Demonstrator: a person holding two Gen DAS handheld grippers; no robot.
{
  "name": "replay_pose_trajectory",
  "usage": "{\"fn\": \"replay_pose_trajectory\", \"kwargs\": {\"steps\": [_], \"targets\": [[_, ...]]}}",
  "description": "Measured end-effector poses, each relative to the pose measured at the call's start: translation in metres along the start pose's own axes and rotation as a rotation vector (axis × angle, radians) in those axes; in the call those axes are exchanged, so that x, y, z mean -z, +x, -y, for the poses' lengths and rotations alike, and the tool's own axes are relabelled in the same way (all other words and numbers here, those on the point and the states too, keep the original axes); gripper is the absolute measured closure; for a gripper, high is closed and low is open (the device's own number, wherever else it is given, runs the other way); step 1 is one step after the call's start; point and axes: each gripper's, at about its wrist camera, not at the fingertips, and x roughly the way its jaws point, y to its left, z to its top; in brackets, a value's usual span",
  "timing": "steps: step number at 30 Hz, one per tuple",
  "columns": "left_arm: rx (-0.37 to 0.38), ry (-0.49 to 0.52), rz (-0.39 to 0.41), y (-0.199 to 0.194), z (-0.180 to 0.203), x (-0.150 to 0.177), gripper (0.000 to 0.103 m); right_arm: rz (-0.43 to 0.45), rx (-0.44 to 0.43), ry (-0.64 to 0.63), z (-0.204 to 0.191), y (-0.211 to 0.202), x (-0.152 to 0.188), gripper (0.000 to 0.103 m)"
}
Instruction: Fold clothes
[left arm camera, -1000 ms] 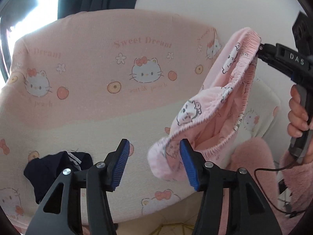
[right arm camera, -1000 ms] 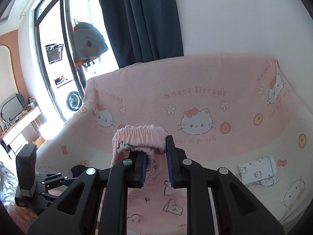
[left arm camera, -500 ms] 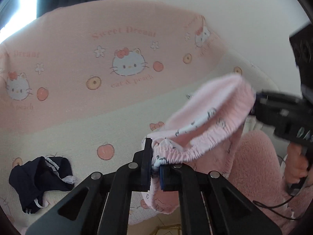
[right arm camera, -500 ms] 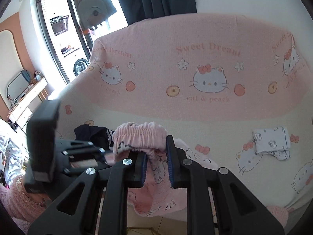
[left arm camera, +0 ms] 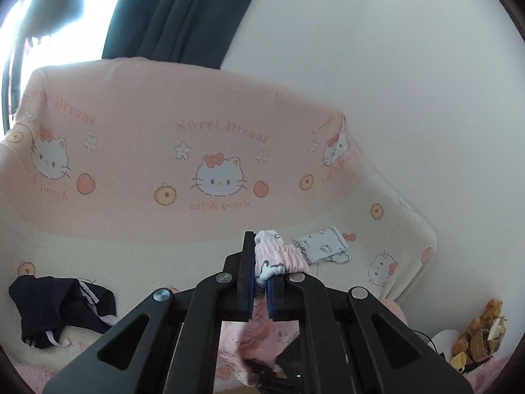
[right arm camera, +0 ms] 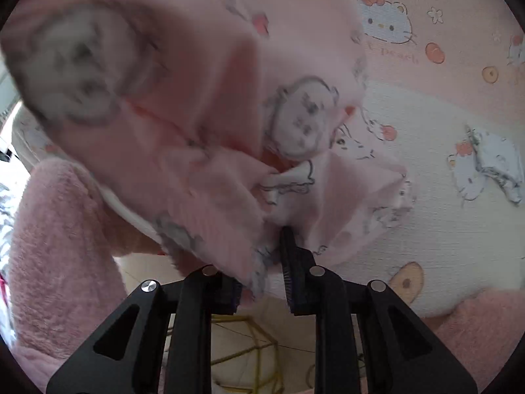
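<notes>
Low in the left wrist frame, the left gripper (left arm camera: 260,282) pinches the elastic waistband of the pink shorts (left arm camera: 279,261), presumably to hang them straight, while mid-frame right the right gripper (right arm camera: 262,262) stands spread (cloth draped between its fingers).

The left hand-held gripper (left arm camera: 261,284), open a second ago, has since clamped onto the elastic waistband of the pink shorts (left arm camera: 279,259) and risen; the right hand-held gripper (right arm camera: 262,275) has dropped low beneath the cloth (right arm camera: 203,124), which now hangs blurred over its fingers, its grip unclear.
</notes>
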Motion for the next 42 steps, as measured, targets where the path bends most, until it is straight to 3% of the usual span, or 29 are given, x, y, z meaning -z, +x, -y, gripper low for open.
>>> {"fn": "replay_pose_trajectory", "kwargs": {"steps": [2, 4, 9, 12, 14, 17, 22, 26, 30, 33, 35, 37, 39, 42], "targets": [[-0.053, -0.030, 0.042, -0.023, -0.018, -0.007, 0.098, 0.008, 0.057, -0.006, 0.006, -0.001, 0.003, 0.085], [-0.097, -0.052, 0.063, -0.040, -0.036, -0.014, 0.098, 0.087, 0.114, 0.045, 0.028, -0.028, -0.015, 0.085], [-0.151, -0.027, 0.092, -0.065, -0.050, -0.023, 0.097, 0.440, 0.216, 0.049, 0.051, -0.155, -0.080, 0.085], [-0.204, -0.044, 0.019, -0.049, -0.059, -0.017, 0.094, 0.604, 0.232, 0.025, 0.042, -0.217, -0.105, 0.084], [-0.182, -0.049, 0.007, -0.046, -0.060, -0.010, 0.094, 0.633, 0.211, 0.019, 0.035, -0.231, -0.114, 0.083], [-0.150, -0.029, 0.005, -0.041, -0.059, -0.005, 0.094, 0.607, 0.190, 0.021, 0.034, -0.223, -0.123, 0.083], [-0.199, -0.042, -0.140, 0.019, -0.080, -0.007, 0.097, 0.548, 0.167, 0.041, 0.044, -0.199, -0.141, 0.083], [-0.175, 0.037, 0.001, -0.003, -0.060, -0.054, 0.097, 0.500, 0.149, 0.057, 0.051, -0.179, -0.156, 0.084], [-0.133, 0.100, 0.201, -0.058, -0.034, -0.093, 0.097, 0.735, 0.166, 0.036, 0.039, -0.250, -0.164, 0.083], [-0.128, 0.111, 0.241, -0.073, -0.032, -0.082, 0.096, 0.817, 0.137, 0.054, 0.035, -0.276, -0.149, 0.078], [-0.141, 0.077, 0.156, -0.056, -0.042, -0.054, 0.096, 0.778, 0.153, 0.058, 0.033, -0.260, -0.133, 0.074], [-0.162, -0.018, -0.036, -0.010, -0.068, -0.011, 0.096, 0.658, 0.179, 0.065, 0.033, -0.215, -0.115, 0.074], [-0.197, -0.118, -0.266, 0.047, -0.102, 0.045, 0.096, 0.446, 0.163, 0.106, 0.042, -0.137, -0.094, 0.074], [-0.291, -0.166, -0.558, 0.121, -0.138, 0.129, 0.096, 0.128, 0.126, 0.165, 0.055, -0.019, -0.054, 0.074]]}}
